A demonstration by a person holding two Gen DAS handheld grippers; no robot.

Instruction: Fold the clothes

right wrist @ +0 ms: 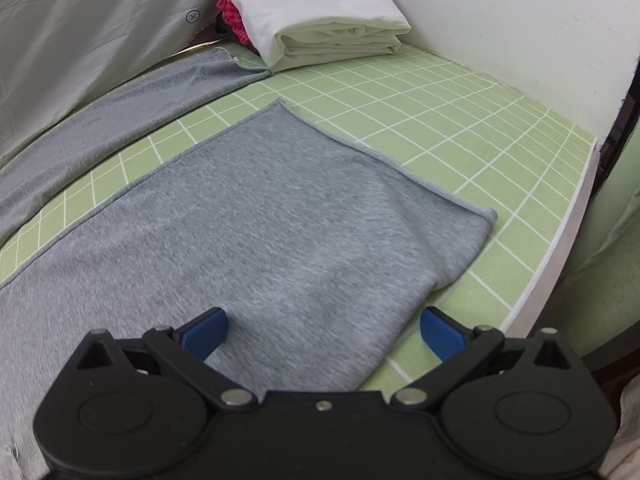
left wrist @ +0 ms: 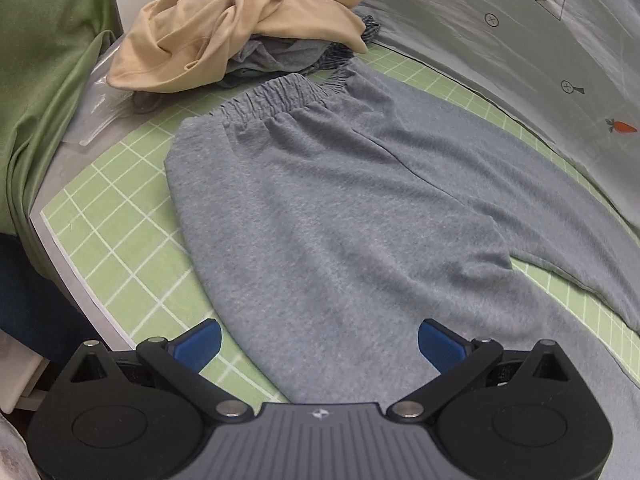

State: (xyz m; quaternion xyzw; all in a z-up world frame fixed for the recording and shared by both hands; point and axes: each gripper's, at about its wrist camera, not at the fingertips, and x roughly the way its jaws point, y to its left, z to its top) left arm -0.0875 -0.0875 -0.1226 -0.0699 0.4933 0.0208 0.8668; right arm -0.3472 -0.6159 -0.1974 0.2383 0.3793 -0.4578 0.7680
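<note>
1. On the green grid mat (left wrist: 120, 216), a pair of grey sweatpants (left wrist: 320, 208) is lying flat, with its gathered waistband (left wrist: 280, 96) pointing toward the far end in the left wrist view.
2. Beyond the waistband, a crumpled beige garment (left wrist: 224, 28) is sitting on top of a pile of darker grey clothes (left wrist: 272, 60); the pile is touching or just beside the waistband.
3. A green cloth (left wrist: 48, 80) is hanging at the left edge of the mat, and a grey printed sheet (left wrist: 500, 40) is running along the far side.
4. The left gripper (left wrist: 319, 346) is hovering over the hip area of the sweatpants. Its blue fingers (left wrist: 200, 344) are standing wide apart and are holding nothing.
5. In the right wrist view, the two pant legs are lying spread, with a strip of mat showing between them. The nearer leg (right wrist: 280, 220) is ending in a hemmed cuff (right wrist: 384, 160), and the farther leg (right wrist: 132, 120) is reaching toward the far corner.
6. A folded white cloth (right wrist: 320, 16) is sitting at that far corner, its near edge touching the farther leg's cuff, with a red patterned item (right wrist: 232, 20) partly hidden behind it.
7. The right gripper (right wrist: 324, 338) is hovering over the nearer leg, close to the mat's edge (right wrist: 560, 240). Its jaws are spread wide and are gripping nothing.
</note>
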